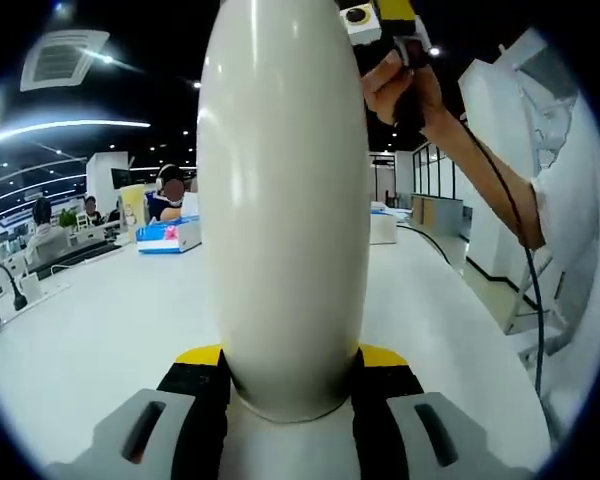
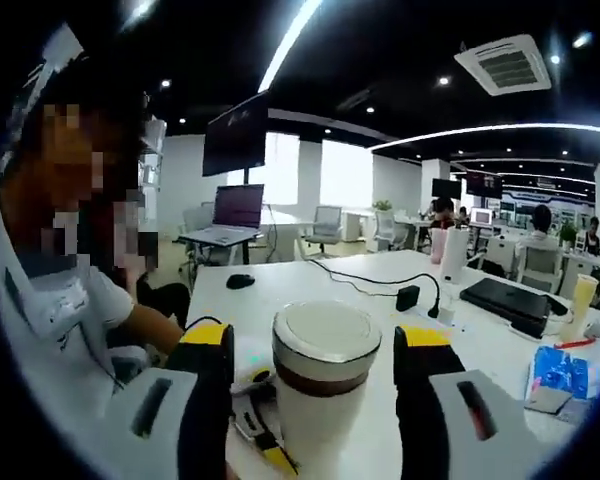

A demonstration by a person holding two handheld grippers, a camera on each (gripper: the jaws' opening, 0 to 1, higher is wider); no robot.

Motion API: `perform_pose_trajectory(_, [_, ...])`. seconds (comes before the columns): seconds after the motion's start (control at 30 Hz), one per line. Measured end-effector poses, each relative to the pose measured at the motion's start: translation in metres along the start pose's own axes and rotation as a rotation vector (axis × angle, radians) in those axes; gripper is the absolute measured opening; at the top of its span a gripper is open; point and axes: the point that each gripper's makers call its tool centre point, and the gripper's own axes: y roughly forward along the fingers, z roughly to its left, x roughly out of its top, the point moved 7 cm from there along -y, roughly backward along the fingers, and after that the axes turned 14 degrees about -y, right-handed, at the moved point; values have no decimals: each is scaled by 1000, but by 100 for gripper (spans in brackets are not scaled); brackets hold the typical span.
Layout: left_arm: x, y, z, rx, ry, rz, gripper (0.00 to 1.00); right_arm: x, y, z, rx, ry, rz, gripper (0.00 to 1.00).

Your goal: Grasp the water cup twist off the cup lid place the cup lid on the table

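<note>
In the left gripper view, our left tongs [image 1: 290,385] squeeze the white water cup [image 1: 283,200] above the bench [image 1: 100,320]. In the right gripper view, our right tongs [image 2: 315,370] stand apart around the cup lid [image 2: 326,335]. Next we should pinch and twist it.

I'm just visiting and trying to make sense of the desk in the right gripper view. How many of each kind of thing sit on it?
Water cup, with lid on, standing between the jaws: 1
Computer mouse: 1
Black power adapter on its cable: 1
Closed black laptop: 1
Blue packet: 1
Total: 5
</note>
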Motion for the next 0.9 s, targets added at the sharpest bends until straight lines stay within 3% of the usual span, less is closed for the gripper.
perform_pose_trajectory(0.27, [0,0,0,0,1,0,49,6,2,16,-285,37,147,73])
perform_pose_trajectory(0.43, [0,0,0,0,0,0,49,6,9,27,-441,-33,212,76])
perform_pose_trajectory(0.47, [0,0,0,0,0,0,49,5,10,28,-506,-44,233,79])
perform_pose_trajectory(0.53, [0,0,0,0,1,0,49,8,12,29,-562,-68,212,80])
perform_pose_trajectory(0.7, [0,0,0,0,2,0,49,11,16,32,-794,-11,107,79])
perform_pose_trajectory(0.8, [-1,0,0,0,2,0,49,9,19,36,-894,20,58,79])
perform_pose_trajectory(0.9, [0,0,0,0,2,0,49,7,22,38,-966,13,59,78])
